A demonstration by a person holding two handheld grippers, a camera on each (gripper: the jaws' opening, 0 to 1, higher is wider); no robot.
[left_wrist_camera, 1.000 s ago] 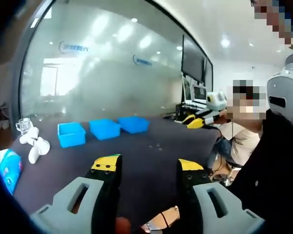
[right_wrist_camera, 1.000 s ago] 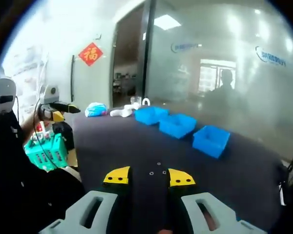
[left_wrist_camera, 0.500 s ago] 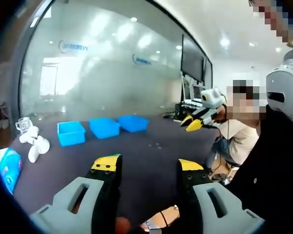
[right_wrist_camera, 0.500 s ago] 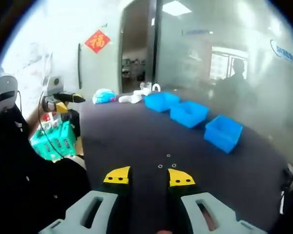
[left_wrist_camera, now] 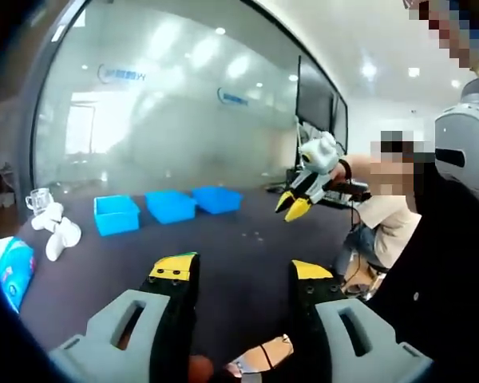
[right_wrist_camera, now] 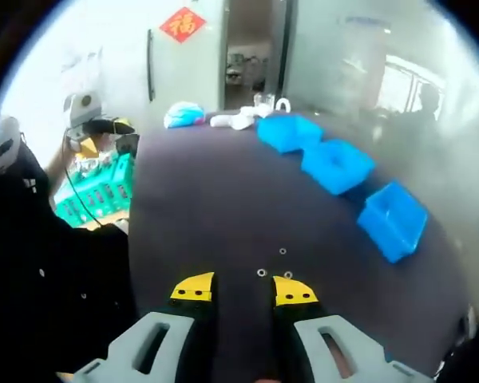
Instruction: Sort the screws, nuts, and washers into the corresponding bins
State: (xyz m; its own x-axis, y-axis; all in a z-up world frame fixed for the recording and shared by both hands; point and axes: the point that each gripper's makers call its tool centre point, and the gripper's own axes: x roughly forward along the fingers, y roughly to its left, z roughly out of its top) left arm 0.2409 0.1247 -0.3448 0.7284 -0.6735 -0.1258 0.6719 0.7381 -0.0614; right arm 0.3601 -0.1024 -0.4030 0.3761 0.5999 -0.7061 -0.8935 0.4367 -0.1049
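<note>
Three blue bins [left_wrist_camera: 169, 207] stand in a row at the far side of the dark table [left_wrist_camera: 223, 271]; in the right gripper view the bins [right_wrist_camera: 336, 165] run along the right. A few small metal parts [right_wrist_camera: 262, 272] lie on the table just beyond my right gripper [right_wrist_camera: 243, 289], which is open and empty. In the left gripper view those parts [left_wrist_camera: 255, 235] are tiny specks, and the right gripper [left_wrist_camera: 295, 206] hangs above them, tips tilted down. My left gripper [left_wrist_camera: 242, 269] is open, held low over the near table with nothing in it.
A blue packet [left_wrist_camera: 12, 275], white objects [left_wrist_camera: 56, 235] and a glass cup [left_wrist_camera: 40, 203] sit at the table's left end. A green basket [right_wrist_camera: 104, 191] stands off the table beside the left gripper [right_wrist_camera: 96, 126]. A person [left_wrist_camera: 399, 215] sits by the right edge.
My right gripper has swung out over the table and tipped downward, nearer the small parts. The left gripper has stayed where it was.
</note>
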